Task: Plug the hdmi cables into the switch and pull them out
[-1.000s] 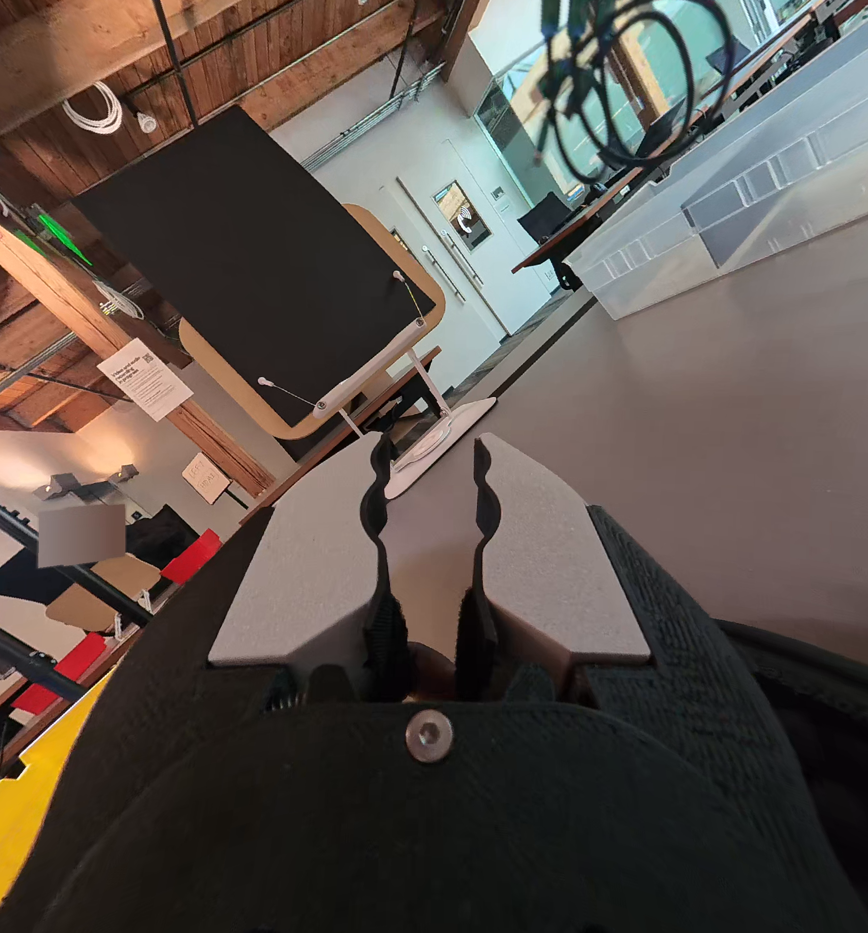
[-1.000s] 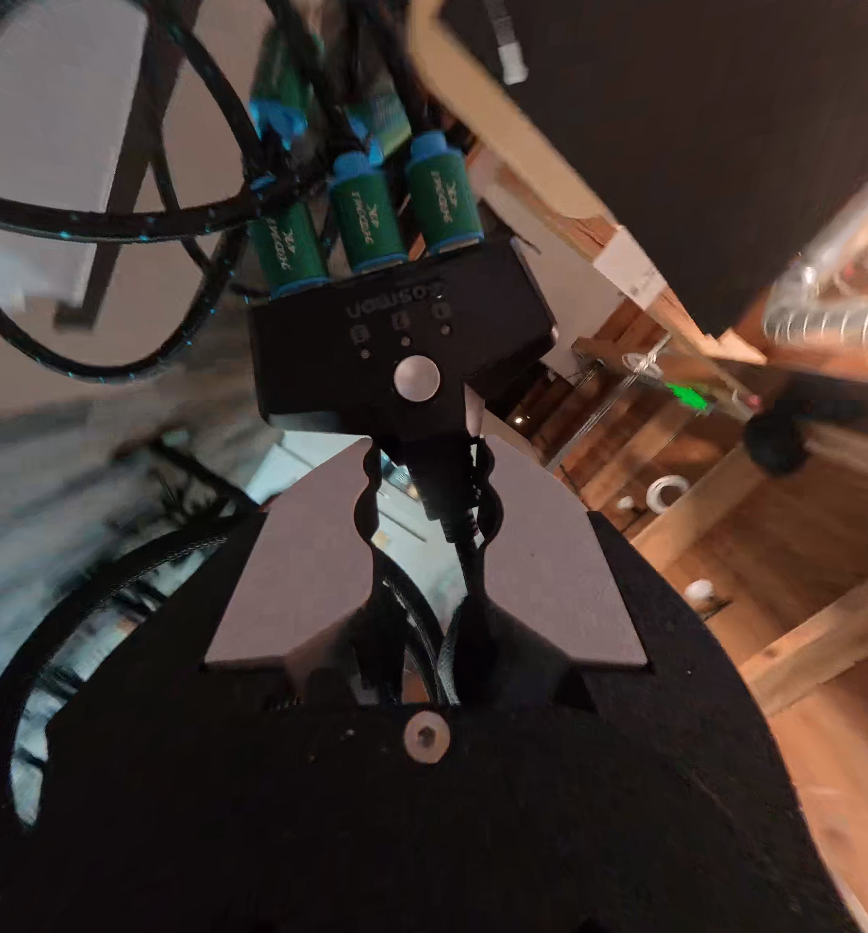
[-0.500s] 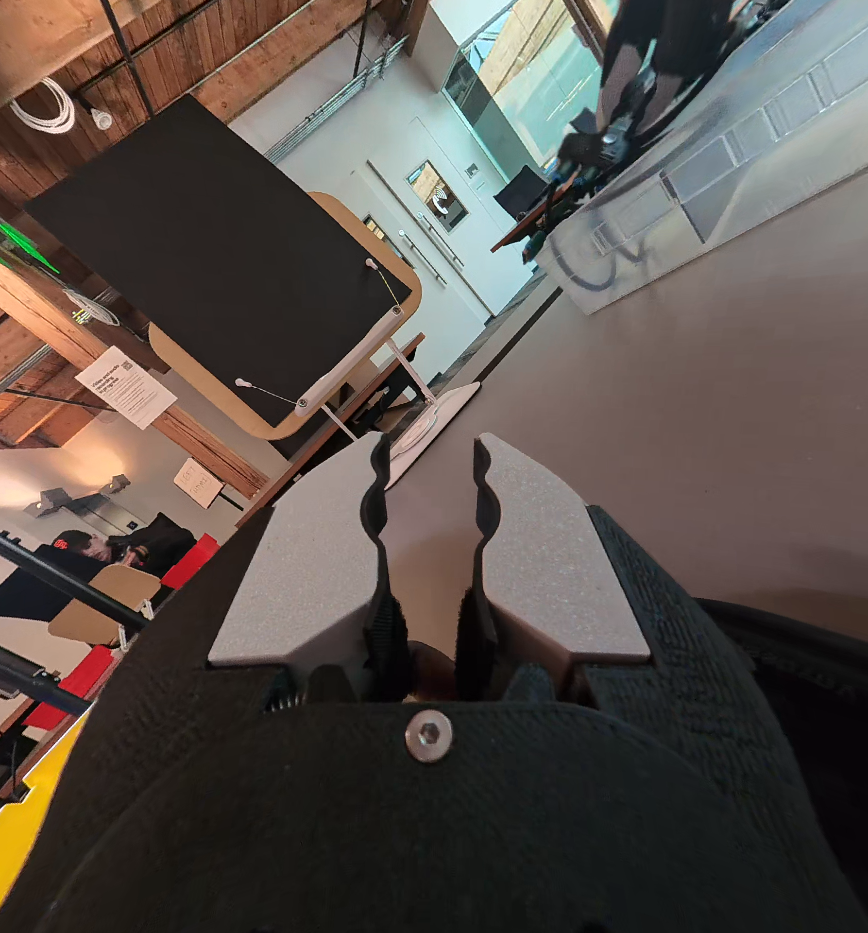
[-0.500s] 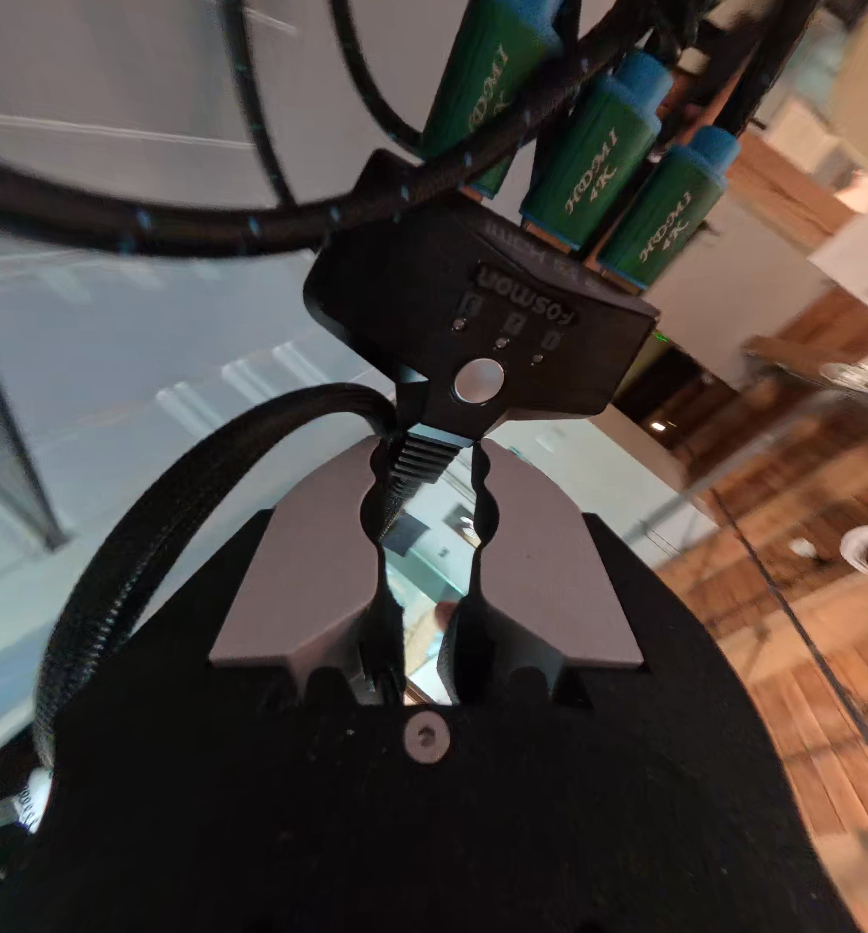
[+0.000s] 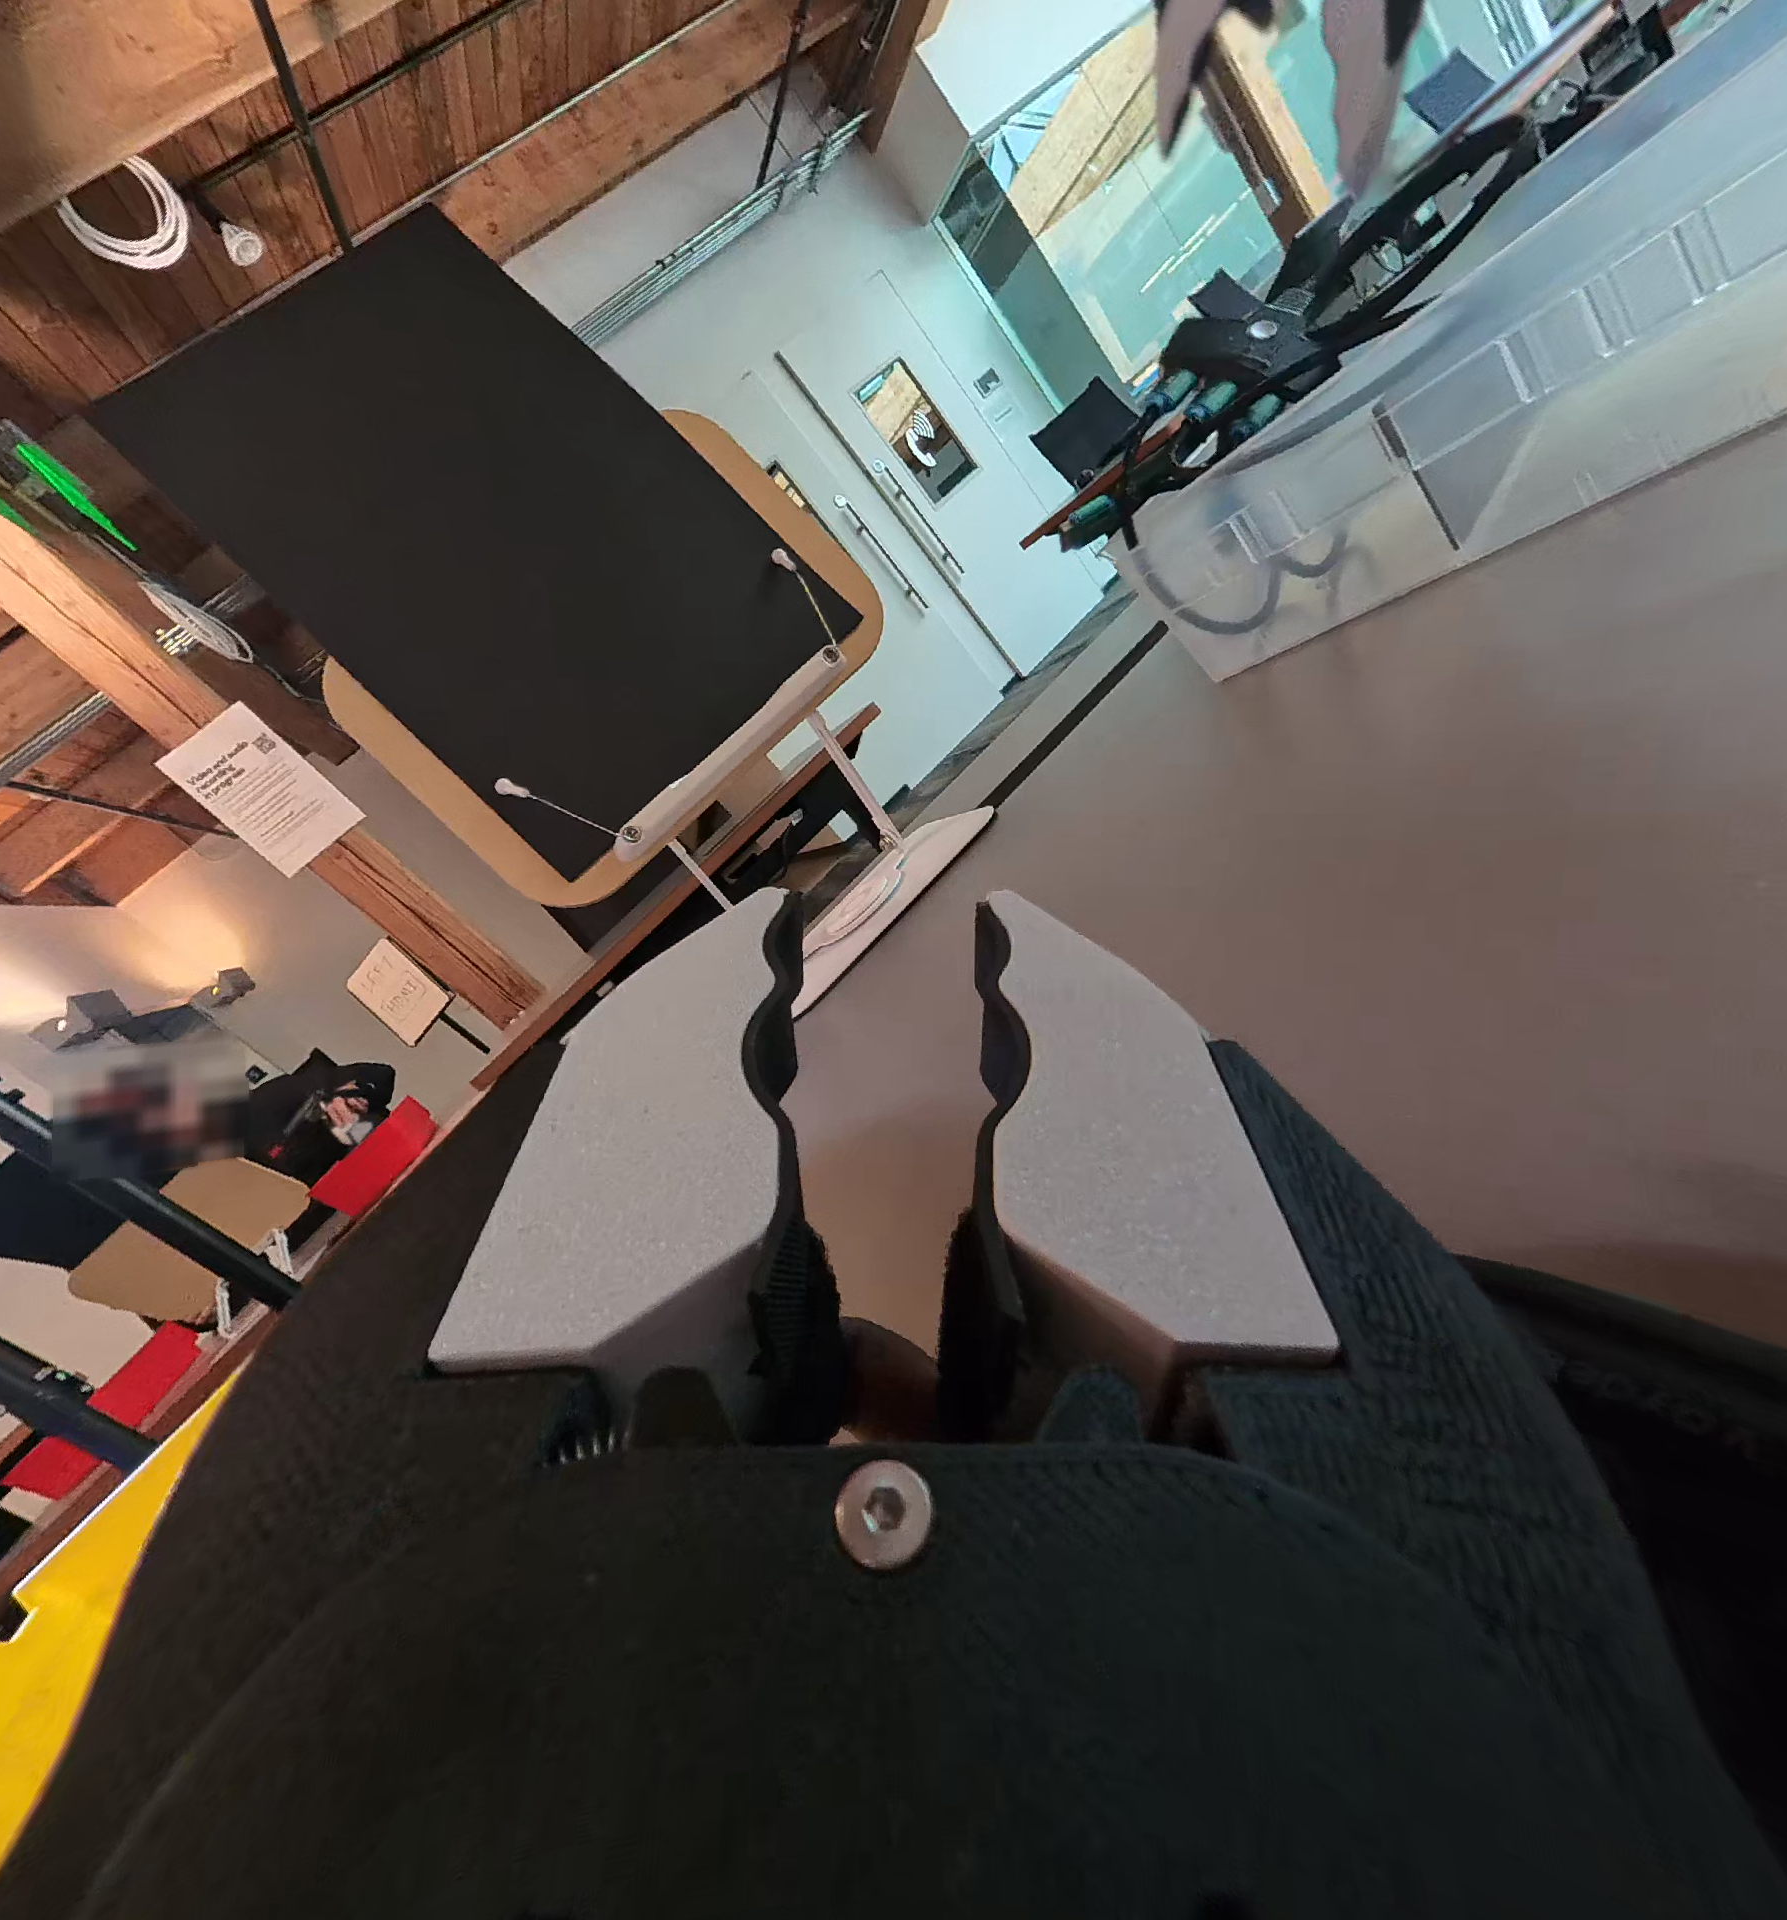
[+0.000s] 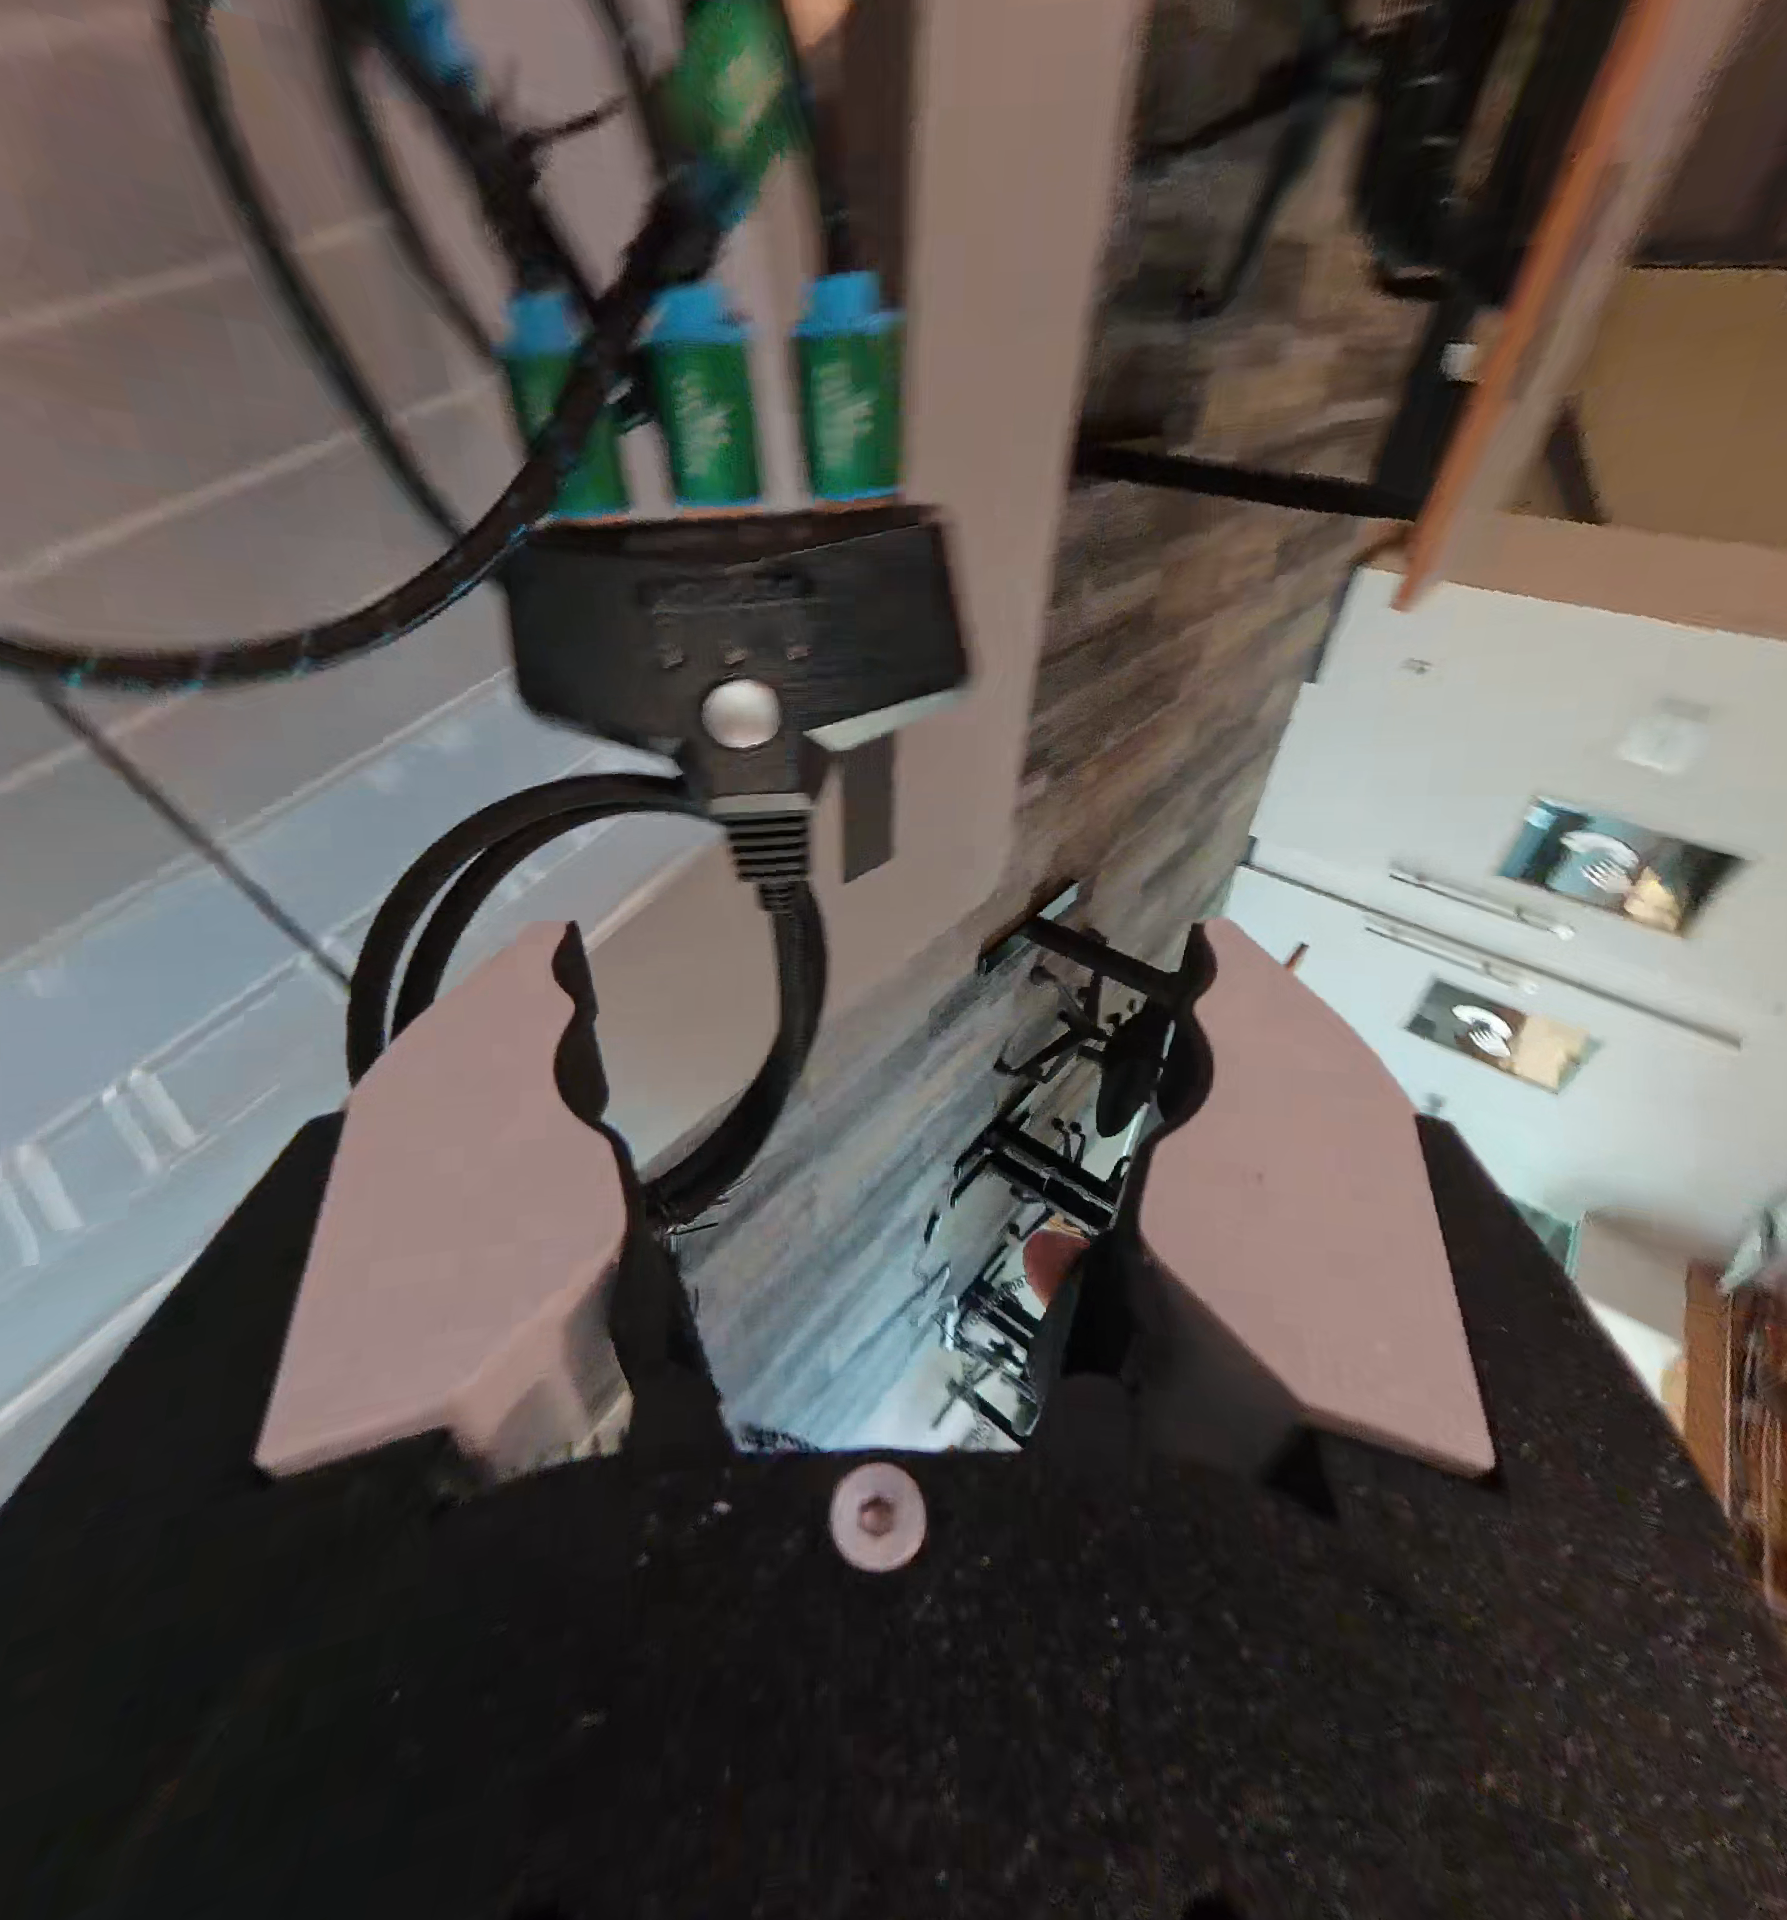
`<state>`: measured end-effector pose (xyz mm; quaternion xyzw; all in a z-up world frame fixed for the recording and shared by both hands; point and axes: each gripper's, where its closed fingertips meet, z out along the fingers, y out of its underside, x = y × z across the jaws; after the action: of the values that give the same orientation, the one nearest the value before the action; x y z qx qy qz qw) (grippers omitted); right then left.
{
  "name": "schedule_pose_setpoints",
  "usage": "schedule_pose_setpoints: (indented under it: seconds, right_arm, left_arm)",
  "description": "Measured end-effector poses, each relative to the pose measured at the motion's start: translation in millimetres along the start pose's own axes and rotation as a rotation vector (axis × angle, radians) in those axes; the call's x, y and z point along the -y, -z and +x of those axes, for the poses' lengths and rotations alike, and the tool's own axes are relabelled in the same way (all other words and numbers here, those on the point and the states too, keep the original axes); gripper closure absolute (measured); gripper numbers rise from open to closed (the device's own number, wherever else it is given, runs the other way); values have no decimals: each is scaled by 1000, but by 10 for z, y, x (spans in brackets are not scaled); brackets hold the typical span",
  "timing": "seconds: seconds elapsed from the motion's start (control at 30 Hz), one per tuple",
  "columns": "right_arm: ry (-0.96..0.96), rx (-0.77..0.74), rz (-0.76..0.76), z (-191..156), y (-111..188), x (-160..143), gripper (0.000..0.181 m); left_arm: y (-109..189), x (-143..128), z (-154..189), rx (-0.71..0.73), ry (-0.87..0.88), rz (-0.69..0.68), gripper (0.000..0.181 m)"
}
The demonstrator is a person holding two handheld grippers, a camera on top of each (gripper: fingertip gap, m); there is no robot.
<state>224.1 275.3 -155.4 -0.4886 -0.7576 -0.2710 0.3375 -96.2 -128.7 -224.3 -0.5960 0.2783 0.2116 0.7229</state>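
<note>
While right gripper (image 6: pixel 884 961) gapes, switch (image 6: pixel 738 634) just ahead, untouched, cables (image 6: pixel 707 410) plugged.

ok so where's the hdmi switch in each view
Left wrist view: the black HDMI switch sits small and far off at upper right, on the rim of the clear plastic bin.
Right wrist view: the switch is close, upper centre-left, beyond the open right gripper.
Shared landmark: the green plugs in the switch, also seen in the left view.
</note>
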Motion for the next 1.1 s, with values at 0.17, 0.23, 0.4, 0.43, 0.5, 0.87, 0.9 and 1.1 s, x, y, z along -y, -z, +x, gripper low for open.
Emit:
schedule_pose_setpoints:
  seconds: [0.17, 0.23, 0.4, 0.43, 0.5, 0.87, 0.9, 1.1]
  right_arm:
    - [-431, -210, 289, 133, 717, 602, 79]
    - [-606, -156, 598, -112, 1116, 1189, 92]
    - [-741, 117, 1390, -995, 2078, 2635, 115]
    - [-706, 185, 1433, -1227, 2094, 2837, 113]
    - [-629, 229, 1414, -1607, 1892, 3085, 111]
    - [-716, 381, 1392, -1909, 1577, 3215, 113]
    - [-698, 351, 1378, -1909, 1560, 3212, 114]
    - [-689, 349, 1333, -1937, 1457, 3212, 113]
  left_arm:
    - [-7, -12, 24, -5, -8, -9, 150]
    - [-3, -9, 17, -1, 1, -8, 150]
    - [15, 55, 1, -10, 95, 1, 148]
    - [30, 97, -44, -7, 151, 6, 147]
    - [83, 243, -180, -36, 282, 23, 147]
    - [490, -751, -1378, -585, -54, -635, 132]
    - [453, -969, -1470, -602, -81, -701, 133]
    - [16, -1940, -1611, -707, -19, -947, 126]
